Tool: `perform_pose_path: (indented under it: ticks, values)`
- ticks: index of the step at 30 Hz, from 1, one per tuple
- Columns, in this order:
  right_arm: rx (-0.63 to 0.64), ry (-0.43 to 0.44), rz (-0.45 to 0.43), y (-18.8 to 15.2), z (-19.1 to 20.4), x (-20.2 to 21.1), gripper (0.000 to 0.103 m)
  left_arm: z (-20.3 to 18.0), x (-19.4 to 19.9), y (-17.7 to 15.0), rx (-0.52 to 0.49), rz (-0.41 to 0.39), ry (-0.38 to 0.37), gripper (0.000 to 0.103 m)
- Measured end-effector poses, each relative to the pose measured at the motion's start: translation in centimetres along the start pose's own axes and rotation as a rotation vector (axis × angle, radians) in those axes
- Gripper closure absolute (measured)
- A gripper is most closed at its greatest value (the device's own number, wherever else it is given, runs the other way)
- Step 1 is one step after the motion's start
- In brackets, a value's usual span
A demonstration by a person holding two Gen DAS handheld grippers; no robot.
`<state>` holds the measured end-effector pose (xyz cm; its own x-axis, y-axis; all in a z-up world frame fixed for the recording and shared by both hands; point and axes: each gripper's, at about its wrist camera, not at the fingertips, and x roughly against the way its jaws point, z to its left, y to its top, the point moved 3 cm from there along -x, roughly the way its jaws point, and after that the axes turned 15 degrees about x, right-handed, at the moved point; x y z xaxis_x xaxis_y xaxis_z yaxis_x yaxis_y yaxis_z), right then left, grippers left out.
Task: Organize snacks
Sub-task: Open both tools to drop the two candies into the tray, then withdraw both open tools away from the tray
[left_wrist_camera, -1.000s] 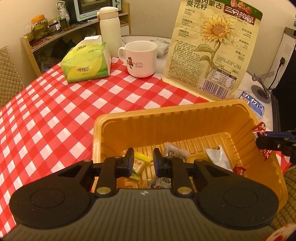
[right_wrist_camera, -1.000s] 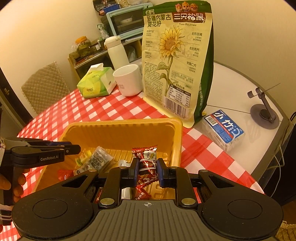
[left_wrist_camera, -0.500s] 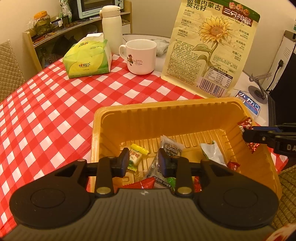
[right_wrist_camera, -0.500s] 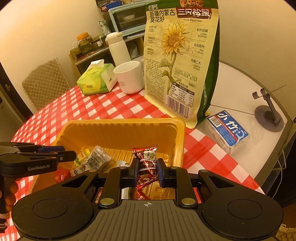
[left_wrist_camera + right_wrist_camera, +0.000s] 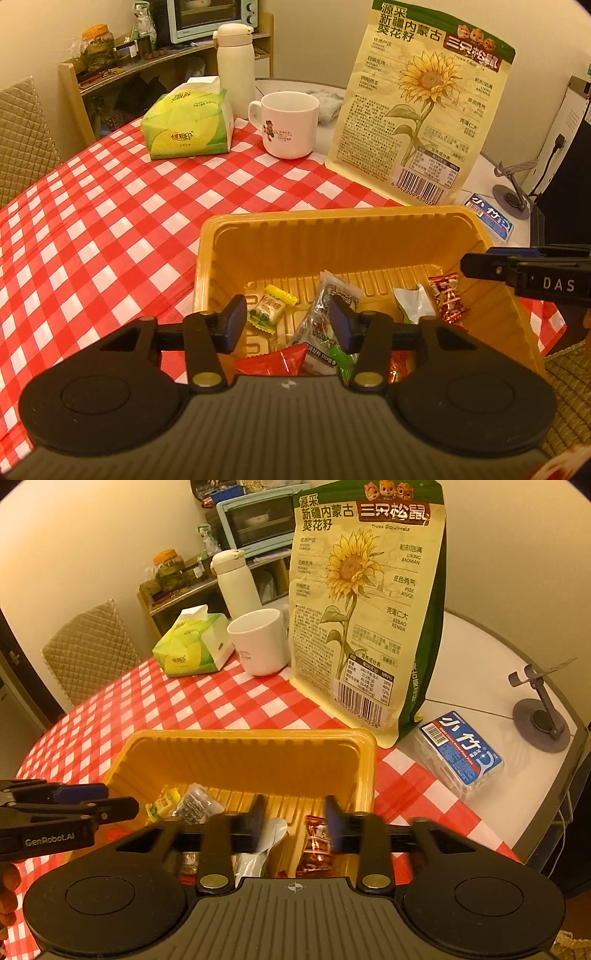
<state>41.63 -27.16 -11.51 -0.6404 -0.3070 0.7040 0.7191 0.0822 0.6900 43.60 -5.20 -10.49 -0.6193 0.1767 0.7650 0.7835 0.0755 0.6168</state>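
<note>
Nearest, both grippers hang over the yellow tray (image 5: 369,236). The left gripper (image 5: 288,319) and right gripper (image 5: 293,821) are opening with nothing pinched. Several snacks (image 5: 332,310) lie inside the tray. Farther off, the large sunflower seed bag (image 5: 365,605) stands outside it, seemingly still unsorted.

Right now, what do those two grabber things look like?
Both are black plastic. The left gripper has a ribbed grey body, two round black discs at the sides, brass-coloured pins and dark blue pads on its jaws. The right gripper looks the same. Seen from the side, one reads "GenRobot.AI" in white letters and the other "DAS". No sleeves show.
</note>
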Motion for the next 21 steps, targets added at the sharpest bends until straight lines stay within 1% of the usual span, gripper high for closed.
perform_pose_path:
  ticks: [1, 2, 6, 8, 10, 14, 17, 18, 20, 21]
  values:
    - [-0.001, -0.003, -0.008, -0.1, 0.0, 0.2, 0.048, 0.0, 0.2, -0.1, 0.002, -0.001, 0.0, 0.054]
    - [0.0, -0.003, -0.016, -0.1, 0.1, 0.4, 0.047, 0.0, 0.4, -0.2, 0.004, -0.003, 0.0, 0.052]
    - [-0.003, 0.014, -0.013, -0.4, 0.5, 1.1, 0.044, -0.1, 1.5, -0.7, 0.003, -0.012, -0.001, 0.051]
    - [-0.009, 0.025, -0.014, -0.6, 0.6, 1.7, 0.039, -0.2, 2.4, -1.0, 0.008, -0.02, -0.01, 0.046]
    - [-0.013, 0.029, -0.018, -0.8, 0.8, 2.5, 0.028, -0.2, 3.3, -1.4, 0.014, -0.028, -0.018, 0.043]
    - [-0.001, 0.042, -0.021, -1.2, 1.3, 4.1, 0.018, 0.0, 5.3, -2.1, 0.036, -0.04, -0.029, 0.038]
    - [0.007, 0.055, -0.018, -1.6, 1.8, 5.5, 0.013, 0.3, 6.9, -2.8, 0.056, -0.049, -0.022, 0.034]
    - [0.011, 0.061, -0.015, -1.8, 2.0, 5.9, 0.012, 0.5, 7.5, -3.0, 0.062, -0.051, -0.023, 0.033]
    - [0.029, 0.07, -0.01, -2.1, 2.5, 6.8, 0.011, 0.7, 8.6, -3.6, 0.074, -0.052, -0.017, 0.029]
    - [0.039, 0.075, -0.011, -2.3, 2.9, 7.3, 0.01, 0.8, 9.1, -4.0, 0.078, -0.055, -0.014, 0.028]
